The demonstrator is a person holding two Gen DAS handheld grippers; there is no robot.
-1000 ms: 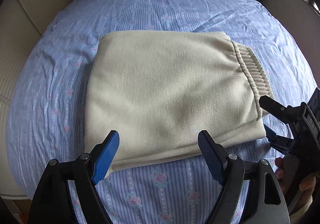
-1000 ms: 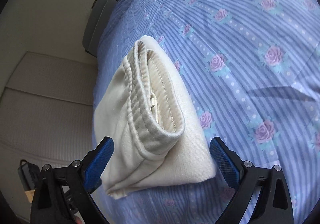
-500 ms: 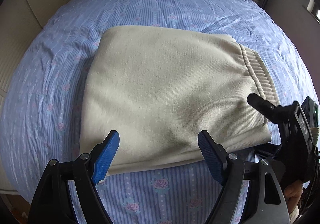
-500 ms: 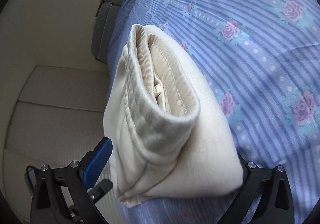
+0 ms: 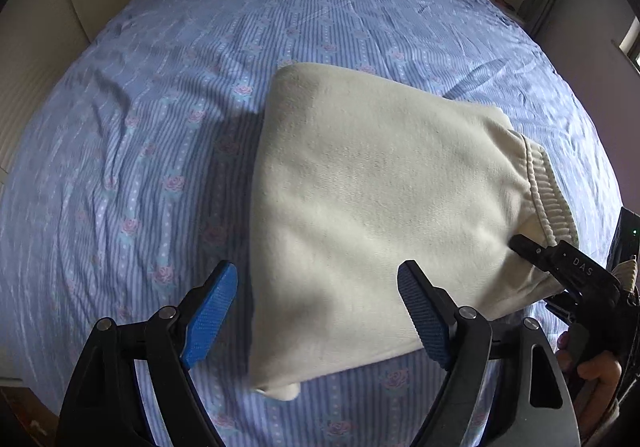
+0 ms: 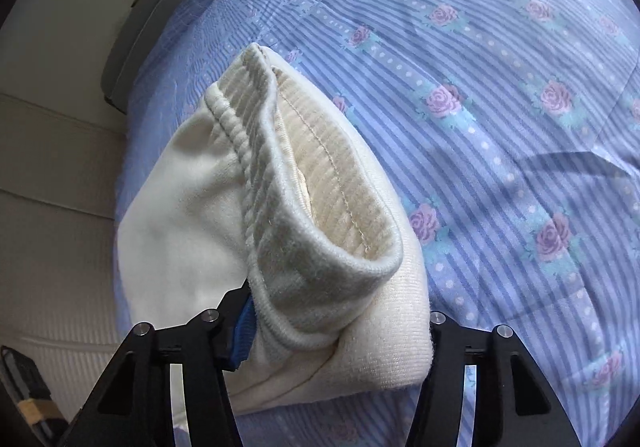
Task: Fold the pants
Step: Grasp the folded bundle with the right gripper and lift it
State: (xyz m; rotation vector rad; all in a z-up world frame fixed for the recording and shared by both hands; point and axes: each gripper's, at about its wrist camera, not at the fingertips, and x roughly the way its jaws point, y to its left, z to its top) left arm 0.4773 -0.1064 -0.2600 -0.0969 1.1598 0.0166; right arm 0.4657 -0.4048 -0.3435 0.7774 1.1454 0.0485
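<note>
Right gripper (image 6: pixel 332 331): jaws closing on folded cream pants (image 5: pixel 380 215) at waistband (image 6: pixel 304 183); bite every layer. Left gripper (image 5: pixel 320 311): wide, empty; support near edge above bed (image 5: pixel 200 87).

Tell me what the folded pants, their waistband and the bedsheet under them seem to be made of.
Pants: cream, soft brushed knit, probably cotton fleece; matte, slightly fuzzy surface, thick rounded folds.
Waistband: ribbed knit, likely elasticated; parallel ridges and a stitched seam line inside.
Bedsheet: thin woven cloth, possibly cotton; flat printed blue stripes, dots and roses, with fine sharp creases.
</note>
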